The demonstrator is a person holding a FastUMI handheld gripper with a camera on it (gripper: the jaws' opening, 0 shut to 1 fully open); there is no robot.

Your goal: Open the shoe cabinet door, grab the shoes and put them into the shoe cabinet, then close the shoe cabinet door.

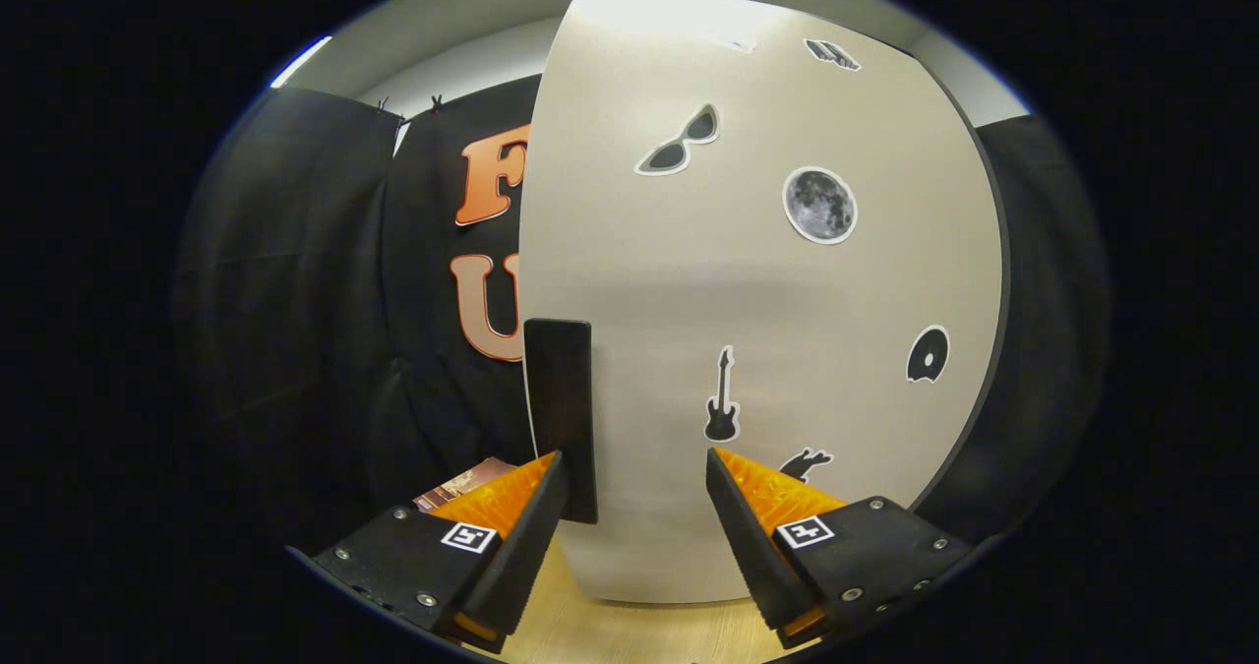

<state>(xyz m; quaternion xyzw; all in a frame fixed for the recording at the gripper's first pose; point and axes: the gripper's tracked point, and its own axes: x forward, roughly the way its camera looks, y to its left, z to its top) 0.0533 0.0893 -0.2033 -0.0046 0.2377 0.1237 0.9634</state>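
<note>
On the far left the black cloth wall [295,300] hangs back, with open room between it and the cabinet's left edge. Near the left finger a small brown patterned object [462,484] lies low on the wooden floor [629,634]. The gripper [634,477] has its fingers spread apart, clasping nothing; the left fingertip sits just beside the dark vertical handle [561,418], which stands upright on the left edge of the shoe cabinet door [748,300]. The pale door faces the fingers, its long axis vertical, bearing stickers of sunglasses [679,143], a moon [819,205], a guitar [722,395] and a record [928,354]. Its right edge curves against more dark cloth
</note>
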